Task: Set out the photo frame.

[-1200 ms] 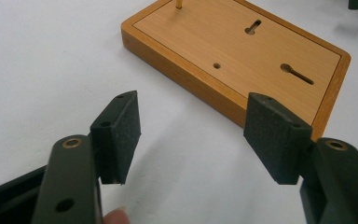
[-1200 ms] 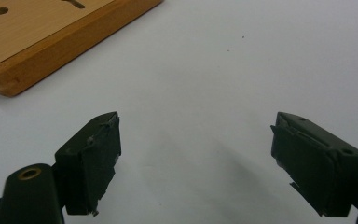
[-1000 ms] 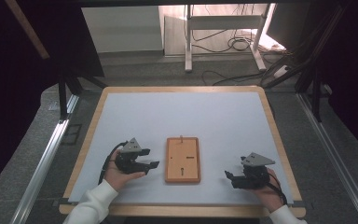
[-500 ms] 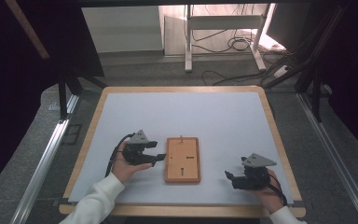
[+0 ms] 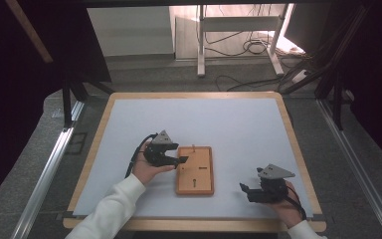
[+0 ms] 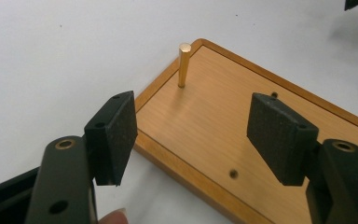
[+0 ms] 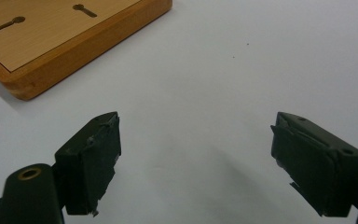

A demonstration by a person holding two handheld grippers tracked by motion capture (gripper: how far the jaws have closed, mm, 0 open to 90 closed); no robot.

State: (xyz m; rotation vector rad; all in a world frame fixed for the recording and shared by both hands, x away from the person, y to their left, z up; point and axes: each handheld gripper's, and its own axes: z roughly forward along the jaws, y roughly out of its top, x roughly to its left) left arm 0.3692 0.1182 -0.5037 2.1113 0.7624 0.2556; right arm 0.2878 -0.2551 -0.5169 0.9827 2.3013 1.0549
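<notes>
Wooden board point(image 5: 195, 170) lies flat on the table point(image 5: 238, 124), near the front edge, roughly centred between the two grippers. Brass peg point(image 6: 183, 64) stands upright in a hole near one corner of the board; other small holes and two keyhole slots point(image 7: 3, 24) show in the face.

Left gripper point(image 5: 177, 160) sits at the board's left edge, jaws released and spread wide, nothing between them; the peg lies ahead of the gap in the left gripper view. Right gripper point(image 5: 244, 191) rests on the table to the right of the board, well apart from it, jaws also released and empty.

Handling, my read: board is stiff and solid, with a smooth, fairly slick finish. Raised rim gives an edge to pinch, but flat on the table there's little to get under. Peg is thin, rigid, light, polished metal, likely slippery. Grip it mid-shaft, square to the pads, pull straight up to avoid jamming it in the hole.

Surface: white matte sheet with a wooden border, flat. Room is dim; cables and a stand's legs on the floor beyond the table.
</notes>
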